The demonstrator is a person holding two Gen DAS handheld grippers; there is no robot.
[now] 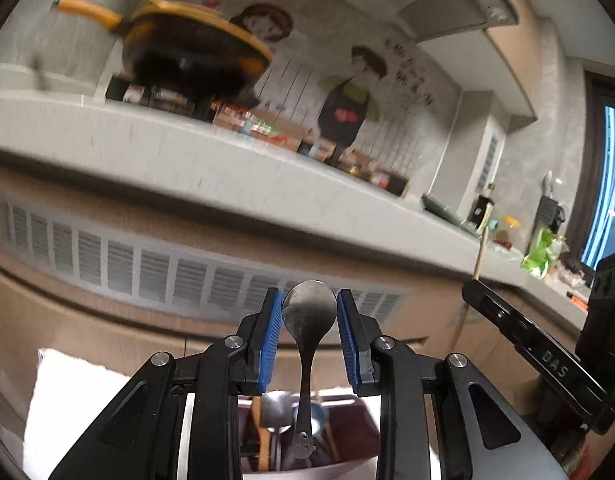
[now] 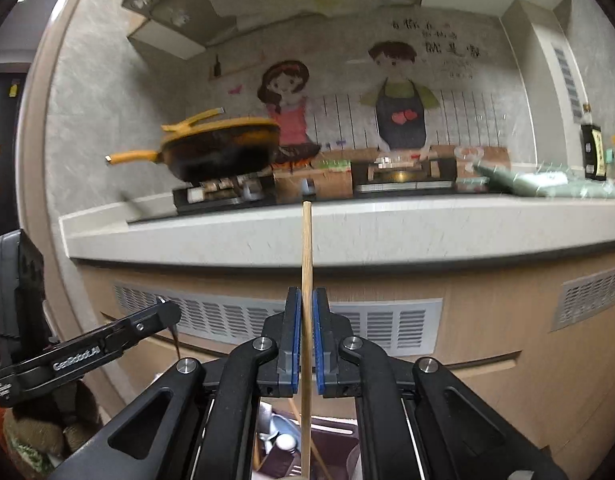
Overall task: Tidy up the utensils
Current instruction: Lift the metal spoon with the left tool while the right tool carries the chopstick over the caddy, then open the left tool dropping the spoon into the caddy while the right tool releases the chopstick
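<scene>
In the left wrist view my left gripper (image 1: pixel 309 312) is shut on a steel spoon (image 1: pixel 308 312), bowl up between the blue pads, handle hanging down. Below it is a dark maroon utensil holder (image 1: pixel 347 420) with several utensils inside. In the right wrist view my right gripper (image 2: pixel 306 320) is shut on a wooden chopstick (image 2: pixel 306 248) held upright, its top reaching the counter edge. The same holder (image 2: pixel 331 448) lies below with more utensils. The right gripper also shows in the left wrist view (image 1: pixel 523 336), and the left gripper in the right wrist view (image 2: pixel 163 316).
A white kitchen counter (image 2: pixel 347 232) runs ahead with a yellow-handled pan (image 2: pixel 223 152) on a stove, bottles and bags at the right (image 1: pixel 543 252). A cabinet front with vent grilles (image 2: pixel 267 320) is below. A white cloth (image 1: pixel 75 400) lies at lower left.
</scene>
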